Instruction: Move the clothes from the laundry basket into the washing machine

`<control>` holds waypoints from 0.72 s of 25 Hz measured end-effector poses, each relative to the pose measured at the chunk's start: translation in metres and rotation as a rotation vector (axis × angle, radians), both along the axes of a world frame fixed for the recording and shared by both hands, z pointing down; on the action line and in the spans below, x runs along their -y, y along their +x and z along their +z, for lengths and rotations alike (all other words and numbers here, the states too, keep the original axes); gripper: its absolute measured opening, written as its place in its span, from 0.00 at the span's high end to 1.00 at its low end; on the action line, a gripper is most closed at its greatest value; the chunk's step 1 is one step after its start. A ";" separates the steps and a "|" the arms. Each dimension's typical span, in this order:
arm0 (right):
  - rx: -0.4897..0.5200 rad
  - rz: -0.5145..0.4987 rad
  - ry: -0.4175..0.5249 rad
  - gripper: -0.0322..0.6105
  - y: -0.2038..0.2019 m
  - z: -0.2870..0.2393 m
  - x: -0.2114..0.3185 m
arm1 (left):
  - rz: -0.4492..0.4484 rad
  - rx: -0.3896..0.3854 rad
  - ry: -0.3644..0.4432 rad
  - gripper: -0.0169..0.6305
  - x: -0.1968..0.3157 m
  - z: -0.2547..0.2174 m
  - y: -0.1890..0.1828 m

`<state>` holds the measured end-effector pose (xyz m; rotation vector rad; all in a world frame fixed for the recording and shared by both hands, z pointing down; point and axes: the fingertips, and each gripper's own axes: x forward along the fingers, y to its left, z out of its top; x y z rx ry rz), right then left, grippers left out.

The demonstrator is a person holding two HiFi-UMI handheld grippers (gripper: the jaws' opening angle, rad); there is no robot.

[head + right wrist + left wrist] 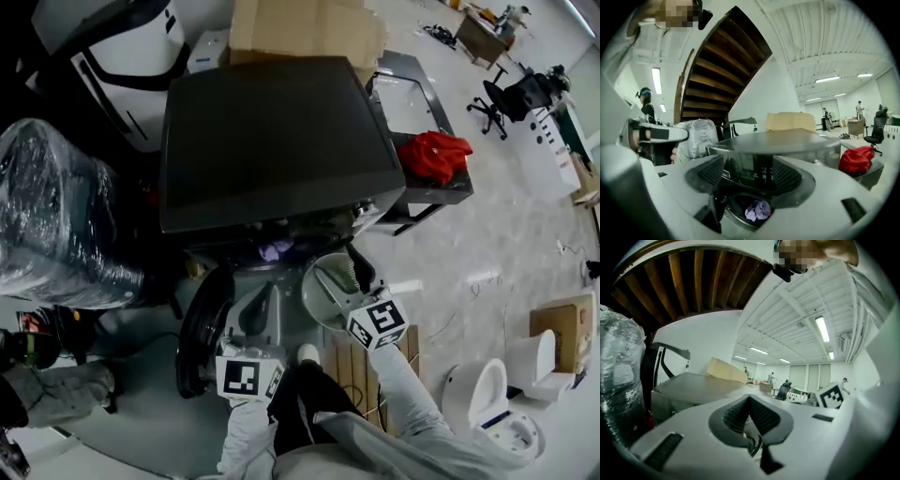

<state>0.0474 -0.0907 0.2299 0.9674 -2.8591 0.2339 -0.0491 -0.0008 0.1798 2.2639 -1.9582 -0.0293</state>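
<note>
Partway through, by my read. One lilac garment (758, 210) is already in the drum (733, 202) of the washing machine (272, 131), and the door (202, 328) hangs open on the left. Red clothes (436, 155) are still piled in the dark laundry basket (441, 195) just right of the machine, so at least that load is left. I can't see whether anything lies under the pile. My right gripper (749, 174) has its jaws wide apart with nothing between the pads. Through the gap I only see the machine front and the lilac piece in the drum, no contact with either. My left gripper (749, 401) has its jaws together at the tips, nothing pinched, pointing level across the machine's top. Both grippers sit in front of the machine, well apart from the basket, carrying nothing. Next job as I see it: get over to the red pile and grab it.
</note>
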 end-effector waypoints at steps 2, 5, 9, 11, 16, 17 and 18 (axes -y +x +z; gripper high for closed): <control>0.008 -0.030 0.017 0.42 0.013 -0.044 -0.010 | 0.011 -0.001 0.029 0.95 0.000 -0.032 0.009; 0.019 -0.067 0.033 0.43 0.036 -0.105 -0.023 | 0.029 -0.009 0.068 0.95 -0.002 -0.077 0.025; 0.047 -0.093 0.074 0.46 0.060 -0.169 -0.044 | 0.108 0.030 0.095 0.95 -0.005 -0.121 0.044; 0.044 -0.094 0.099 0.60 0.073 -0.191 -0.056 | 0.139 0.039 0.098 0.95 -0.008 -0.137 0.055; 0.048 -0.072 0.142 0.77 0.101 -0.217 -0.078 | 0.205 0.049 0.112 0.95 -0.016 -0.157 0.081; 0.053 -0.066 0.141 0.82 0.107 -0.219 -0.080 | 0.215 0.053 0.114 0.94 -0.018 -0.158 0.085; 0.057 -0.057 0.138 0.86 0.113 -0.220 -0.082 | 0.223 0.056 0.115 0.95 -0.019 -0.158 0.089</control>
